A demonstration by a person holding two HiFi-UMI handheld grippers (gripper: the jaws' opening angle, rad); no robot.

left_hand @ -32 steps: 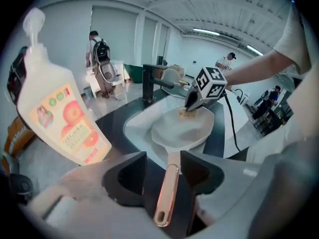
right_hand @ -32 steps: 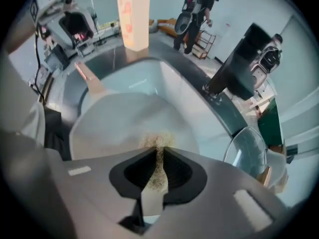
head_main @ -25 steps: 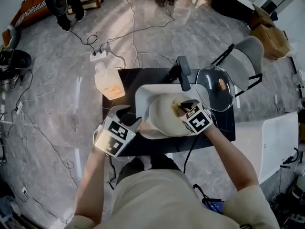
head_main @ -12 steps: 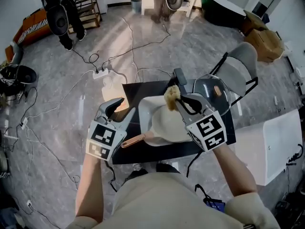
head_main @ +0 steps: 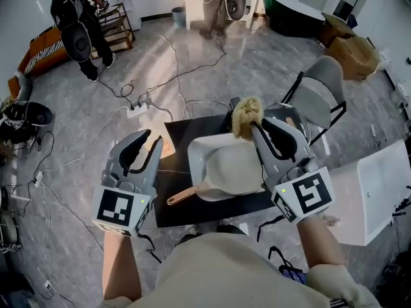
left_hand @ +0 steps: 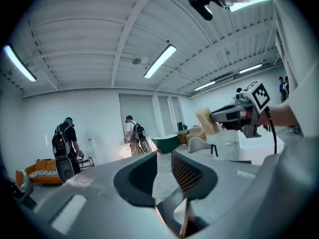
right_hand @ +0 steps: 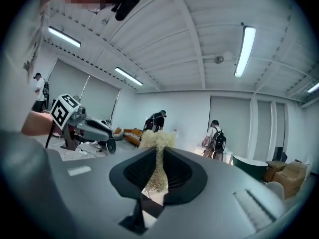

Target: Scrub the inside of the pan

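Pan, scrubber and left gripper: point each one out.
pan [head_main: 234,174], head view, middle of its inside
scrubber [head_main: 246,115], head view, its frayed tuft
left gripper [head_main: 153,137], head view, midway between its fingertips

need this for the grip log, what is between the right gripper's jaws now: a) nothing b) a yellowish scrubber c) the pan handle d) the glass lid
b, the right gripper has its jaws closed on the yellowish scrubber, which is clear of the pan in the head view
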